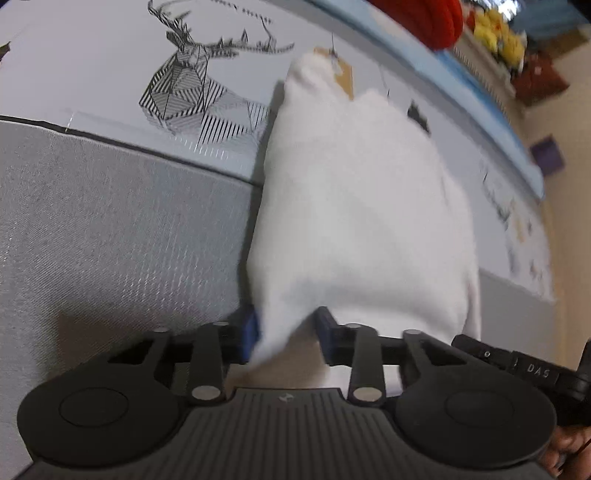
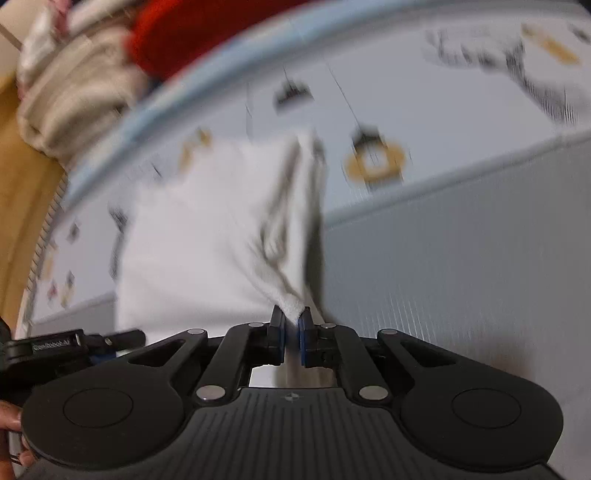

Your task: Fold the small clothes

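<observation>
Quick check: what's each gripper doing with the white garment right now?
Left gripper: jaws part open around a corner of the white garment; a firm grip cannot be told.
Right gripper: shut on another corner of the garment.

soft indoor light, no glare. white garment (image 1: 362,221) nearly blown out, casts a dark shadow along its left edge. right wrist view heavily motion-blurred; left sharper near centre. strong fisheye bending at edges.

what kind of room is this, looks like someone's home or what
Probably a bedroom at home. The white garment lies on what looks like a bed, with a printed sheet showing a deer drawing over a grey mattress side. Soft toys sit on a shelf beyond.
</observation>
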`<action>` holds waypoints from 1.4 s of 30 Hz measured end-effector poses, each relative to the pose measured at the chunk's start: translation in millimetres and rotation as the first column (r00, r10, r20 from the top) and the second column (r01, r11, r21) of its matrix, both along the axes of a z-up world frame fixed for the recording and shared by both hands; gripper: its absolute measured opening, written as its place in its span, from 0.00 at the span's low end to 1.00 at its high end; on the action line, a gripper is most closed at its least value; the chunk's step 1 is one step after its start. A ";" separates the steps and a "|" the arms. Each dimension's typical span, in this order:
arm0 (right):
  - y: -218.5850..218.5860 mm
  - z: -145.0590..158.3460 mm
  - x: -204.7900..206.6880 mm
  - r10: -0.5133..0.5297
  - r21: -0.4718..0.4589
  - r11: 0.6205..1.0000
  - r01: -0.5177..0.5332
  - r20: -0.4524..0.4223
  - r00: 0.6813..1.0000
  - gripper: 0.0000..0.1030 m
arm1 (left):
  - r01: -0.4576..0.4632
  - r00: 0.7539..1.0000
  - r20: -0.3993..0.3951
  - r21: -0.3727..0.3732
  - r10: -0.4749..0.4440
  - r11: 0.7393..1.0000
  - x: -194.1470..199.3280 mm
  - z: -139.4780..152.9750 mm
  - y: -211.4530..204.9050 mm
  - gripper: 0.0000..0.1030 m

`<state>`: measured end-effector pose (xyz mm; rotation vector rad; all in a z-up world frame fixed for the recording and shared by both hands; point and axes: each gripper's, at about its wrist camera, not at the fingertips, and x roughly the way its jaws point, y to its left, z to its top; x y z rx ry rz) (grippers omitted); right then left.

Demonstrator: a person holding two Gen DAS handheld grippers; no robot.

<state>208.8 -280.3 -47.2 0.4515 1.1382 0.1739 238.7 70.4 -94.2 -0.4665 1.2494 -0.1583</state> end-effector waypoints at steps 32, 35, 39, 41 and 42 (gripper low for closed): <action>1.9 4.2 -12.9 -0.001 -0.138 0.990 -0.001 -0.009 1.000 0.29 | 0.106 0.963 0.210 0.286 -0.170 0.952 -38.9 43.6 -22.7 0.63; 2.6 21.1 -25.3 -0.019 -0.218 0.975 0.035 0.076 0.997 0.42 | 0.062 0.926 0.328 0.354 -0.186 0.933 -62.3 74.5 -23.3 0.83; 12.3 63.1 -55.5 0.019 -0.322 0.944 0.076 0.282 0.959 0.48 | -0.010 0.903 0.407 0.336 -0.135 0.942 -92.7 114.6 -15.6 0.87; 16.2 89.1 -76.1 0.038 -0.334 0.937 0.101 0.385 0.922 0.56 | -0.054 0.883 0.454 0.352 -0.119 0.935 -116.4 134.3 -16.1 1.00; 16.9 102.6 -87.7 0.040 -0.329 0.937 0.117 0.434 0.900 0.62 | -0.070 0.869 0.481 0.359 -0.120 0.931 -127.4 143.0 -18.4 1.00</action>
